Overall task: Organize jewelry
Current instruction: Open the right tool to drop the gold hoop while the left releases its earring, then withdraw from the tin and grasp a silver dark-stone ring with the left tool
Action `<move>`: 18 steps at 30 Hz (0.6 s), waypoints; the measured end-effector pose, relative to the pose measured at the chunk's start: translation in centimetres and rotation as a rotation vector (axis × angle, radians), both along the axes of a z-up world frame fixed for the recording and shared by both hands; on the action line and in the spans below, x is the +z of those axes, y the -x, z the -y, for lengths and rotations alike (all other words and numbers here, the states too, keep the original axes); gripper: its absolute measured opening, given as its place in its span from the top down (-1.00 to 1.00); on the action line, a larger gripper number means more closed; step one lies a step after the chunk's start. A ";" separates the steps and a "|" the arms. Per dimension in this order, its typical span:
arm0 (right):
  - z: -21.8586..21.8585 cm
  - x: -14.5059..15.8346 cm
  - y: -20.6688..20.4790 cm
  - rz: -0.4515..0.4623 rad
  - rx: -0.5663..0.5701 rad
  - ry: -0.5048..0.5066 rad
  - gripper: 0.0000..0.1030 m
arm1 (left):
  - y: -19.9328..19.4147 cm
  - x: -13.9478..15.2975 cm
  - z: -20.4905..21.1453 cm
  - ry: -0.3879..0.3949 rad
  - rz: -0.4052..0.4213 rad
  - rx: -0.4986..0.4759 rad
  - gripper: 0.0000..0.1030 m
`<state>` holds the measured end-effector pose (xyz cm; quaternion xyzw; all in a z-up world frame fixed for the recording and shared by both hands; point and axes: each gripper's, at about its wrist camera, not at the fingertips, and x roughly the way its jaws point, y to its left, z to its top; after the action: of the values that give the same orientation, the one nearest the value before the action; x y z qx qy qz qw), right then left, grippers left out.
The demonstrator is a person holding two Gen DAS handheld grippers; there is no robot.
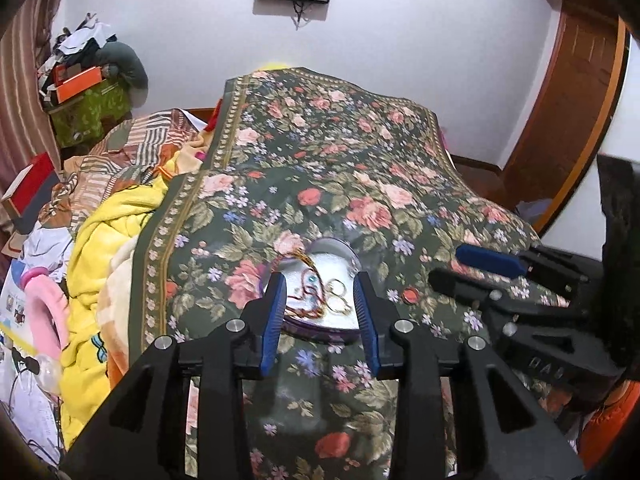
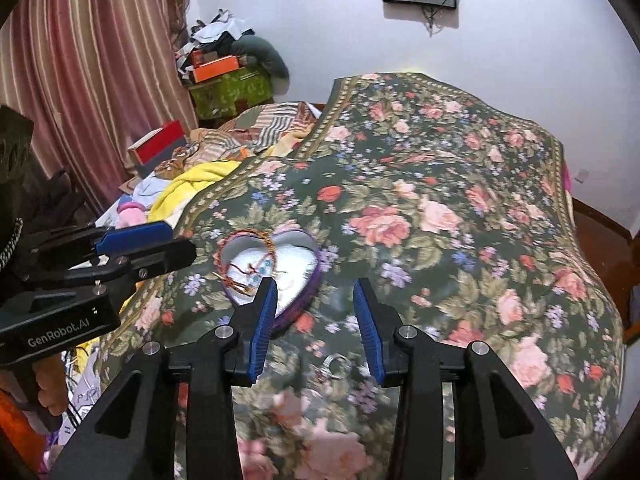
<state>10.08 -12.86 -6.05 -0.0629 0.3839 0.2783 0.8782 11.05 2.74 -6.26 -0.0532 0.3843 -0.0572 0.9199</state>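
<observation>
Two open grippers, my left (image 1: 320,316) and right (image 2: 316,328); light, slippery ring (image 2: 336,365) on bedspread (image 2: 440,184): pinch its rim.

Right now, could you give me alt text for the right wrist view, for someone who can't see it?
The open right gripper hovers over a floral bedspread, with a small silver ring lying between its fingers. Ahead and left sits a heart-shaped box holding beaded cords, and the left gripper reaches in from the left edge.
</observation>
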 end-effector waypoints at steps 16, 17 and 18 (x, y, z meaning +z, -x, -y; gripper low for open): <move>7.3 -3.1 -0.3 -0.095 -0.141 0.018 0.30 | -0.5 -5.7 7.0 -0.005 -0.164 -0.172 0.35; 7.6 -3.4 -0.3 -0.104 -0.147 0.018 0.30 | -0.8 -6.2 7.4 -0.003 -0.177 -0.179 0.35; 7.8 -3.6 -0.3 -0.111 -0.151 0.018 0.30 | -1.0 -6.7 7.8 -0.003 -0.190 -0.186 0.35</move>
<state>10.39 -20.68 -9.67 -0.0263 0.4381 0.2106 0.8735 12.06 -5.05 -12.97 -0.0211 0.4731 -0.1365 0.8701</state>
